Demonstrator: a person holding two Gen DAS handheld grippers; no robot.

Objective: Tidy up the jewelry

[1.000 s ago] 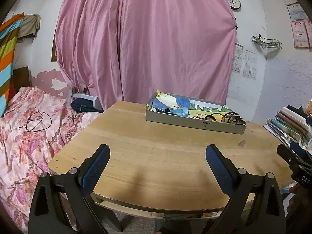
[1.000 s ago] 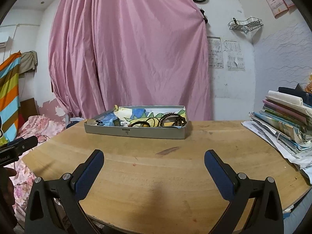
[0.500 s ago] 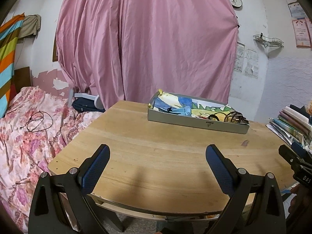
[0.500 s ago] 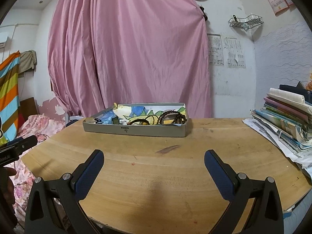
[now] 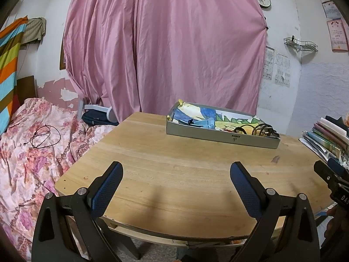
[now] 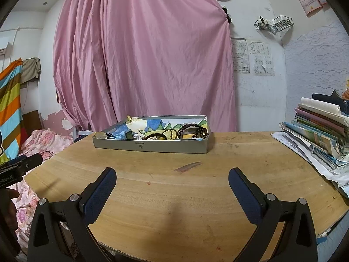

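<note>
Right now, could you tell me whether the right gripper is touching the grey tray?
Apart. The right wrist view shows the right gripper open, with bare table between its fingertips and the grey tray.

Bare table [image 6: 174, 187] before tray [image 6: 150, 147]

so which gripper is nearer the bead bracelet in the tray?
Right, slightly. The bracelet sits almost straight ahead of the right gripper; from the left gripper it lies ahead and off to the right, across the table.

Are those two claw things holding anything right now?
No. The left gripper and right gripper are open and empty; the jewelry sits in the tray.
</note>
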